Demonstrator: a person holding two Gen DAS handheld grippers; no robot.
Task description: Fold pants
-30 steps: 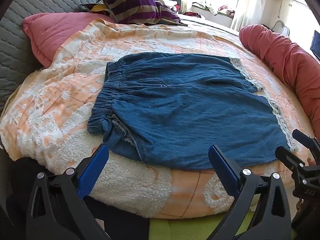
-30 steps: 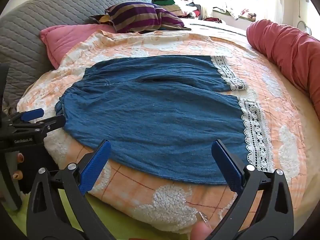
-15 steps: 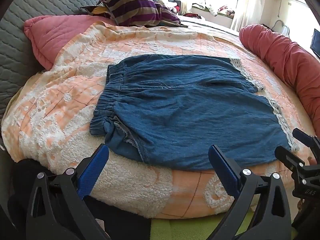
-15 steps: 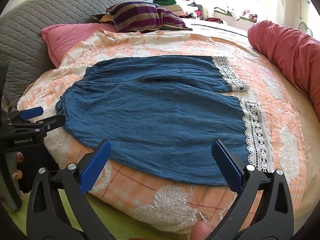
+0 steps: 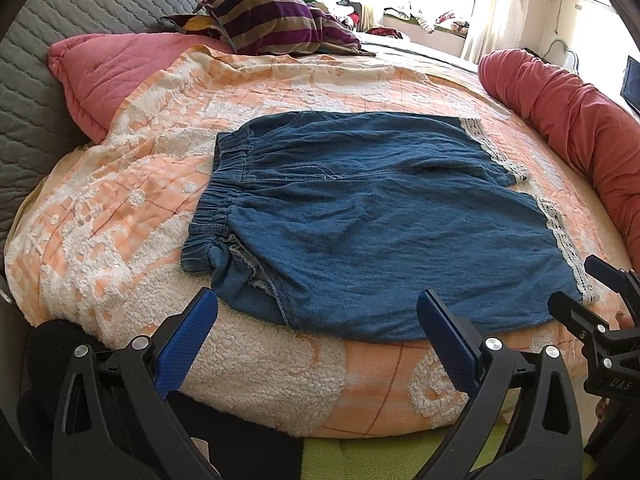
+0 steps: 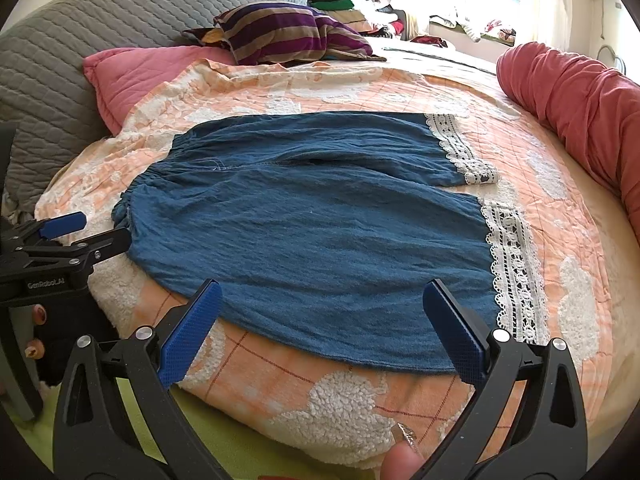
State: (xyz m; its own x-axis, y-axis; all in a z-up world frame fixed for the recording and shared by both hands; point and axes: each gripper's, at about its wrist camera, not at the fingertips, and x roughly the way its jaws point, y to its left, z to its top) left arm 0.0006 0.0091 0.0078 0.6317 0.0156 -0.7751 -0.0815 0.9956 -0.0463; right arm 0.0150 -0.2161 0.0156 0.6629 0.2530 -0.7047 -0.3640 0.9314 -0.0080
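Observation:
Blue denim pants [image 5: 380,216] with white lace hems [image 6: 512,268] lie flat on an orange and white bedspread [image 5: 132,208], waistband to the left, legs to the right. They also show in the right wrist view [image 6: 312,232]. My left gripper [image 5: 318,336] is open and empty, just short of the pants' near edge by the waistband corner. My right gripper [image 6: 322,328] is open and empty, over the near edge of the lower leg. Each gripper shows at the edge of the other's view.
A pink pillow [image 5: 116,72] and a striped cushion [image 5: 276,20] lie at the head by the grey quilted headboard [image 6: 80,56]. A red bolster [image 5: 572,128] runs along the right side. Green flooring [image 6: 224,436] shows below the bed's near edge.
Both views have shifted very slightly; the pants lie as before and both grippers stay open.

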